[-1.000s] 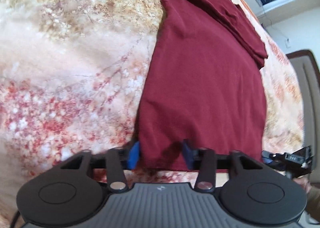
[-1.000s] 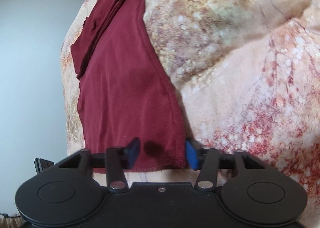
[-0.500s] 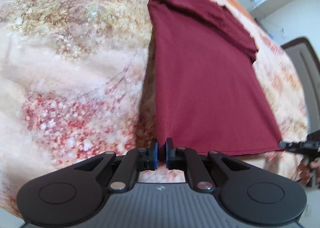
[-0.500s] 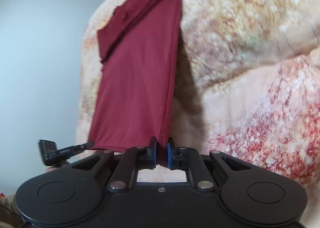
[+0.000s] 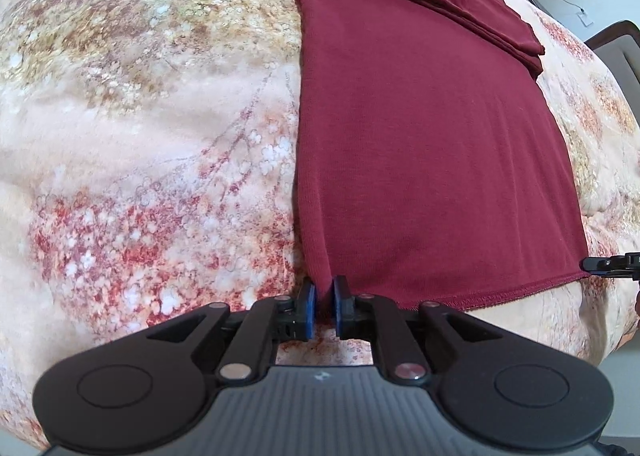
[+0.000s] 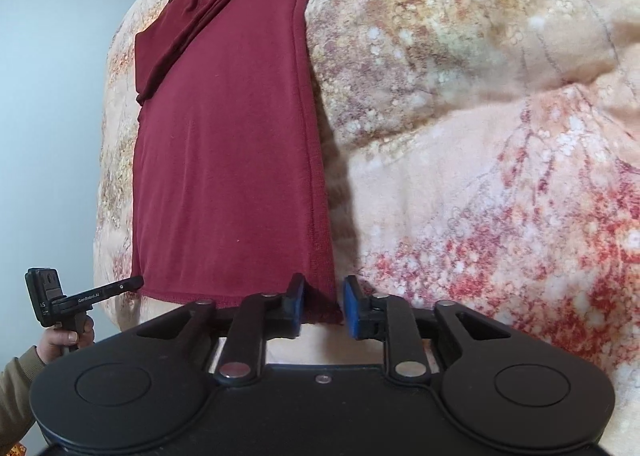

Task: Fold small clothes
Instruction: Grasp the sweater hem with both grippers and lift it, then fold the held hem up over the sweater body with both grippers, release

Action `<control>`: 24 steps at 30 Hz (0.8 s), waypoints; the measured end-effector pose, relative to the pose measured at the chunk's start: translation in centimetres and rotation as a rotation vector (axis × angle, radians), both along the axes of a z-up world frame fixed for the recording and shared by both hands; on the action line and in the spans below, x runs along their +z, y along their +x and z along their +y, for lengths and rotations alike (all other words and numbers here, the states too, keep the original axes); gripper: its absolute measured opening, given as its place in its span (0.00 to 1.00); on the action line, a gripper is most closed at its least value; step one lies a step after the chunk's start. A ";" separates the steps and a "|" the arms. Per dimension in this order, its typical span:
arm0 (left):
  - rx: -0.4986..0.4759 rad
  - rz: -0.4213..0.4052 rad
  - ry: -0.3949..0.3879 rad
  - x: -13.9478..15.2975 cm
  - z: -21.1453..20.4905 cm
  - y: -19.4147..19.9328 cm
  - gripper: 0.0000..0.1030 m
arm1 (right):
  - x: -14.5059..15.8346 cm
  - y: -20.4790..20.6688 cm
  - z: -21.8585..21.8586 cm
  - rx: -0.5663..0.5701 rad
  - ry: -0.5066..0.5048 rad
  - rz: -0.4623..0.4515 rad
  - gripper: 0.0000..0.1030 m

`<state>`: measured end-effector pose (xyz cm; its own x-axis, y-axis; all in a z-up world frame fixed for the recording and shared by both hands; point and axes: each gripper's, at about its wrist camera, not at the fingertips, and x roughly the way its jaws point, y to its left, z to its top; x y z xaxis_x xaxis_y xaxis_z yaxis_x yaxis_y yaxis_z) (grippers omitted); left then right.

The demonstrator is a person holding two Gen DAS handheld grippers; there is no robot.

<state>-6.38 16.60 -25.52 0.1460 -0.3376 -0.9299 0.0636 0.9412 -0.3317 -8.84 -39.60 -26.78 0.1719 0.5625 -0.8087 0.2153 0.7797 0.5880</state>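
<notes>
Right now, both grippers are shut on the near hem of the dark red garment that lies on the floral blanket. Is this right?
Not quite. Only the left gripper is shut on the near hem of the dark red garment. The right wrist view shows the right gripper with its fingers apart, the hem corner lying loose between them. The garment does lie on the floral blanket.

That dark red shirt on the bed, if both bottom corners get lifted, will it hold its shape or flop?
The dark red shirt will probably flop: it looks thin and lies flat with soft creases on the floral blanket. It likely sags between the left tool and right tool. Its folded sleeve may slide open.
</notes>
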 end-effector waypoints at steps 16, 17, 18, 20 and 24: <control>-0.099 -0.062 0.087 1.0 -1.4 0.1 0.47 | 3.7 0.5 1.5 0.207 -0.199 -0.173 0.48; -0.121 -0.077 0.107 1.3 -1.8 0.1 0.51 | 4.2 0.6 1.7 0.243 -0.226 -0.194 0.50; -0.153 -0.096 0.134 1.6 -2.3 -0.1 0.53 | 4.7 0.6 2.3 0.284 -0.254 -0.221 0.50; -0.228 -0.143 0.180 2.3 -3.4 -0.4 0.53 | 5.6 0.5 3.4 0.377 -0.305 -0.283 0.52; -0.400 -0.258 0.270 3.5 -6.3 -1.6 0.58 | 6.8 -0.2 6.7 0.615 -0.422 -0.424 0.52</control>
<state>-8.00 10.34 -22.02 0.2903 -0.1678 -0.9421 0.4816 0.8763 -0.0076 -9.07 -32.86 -19.94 0.2700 0.3210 -0.9078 -0.4895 0.8577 0.1576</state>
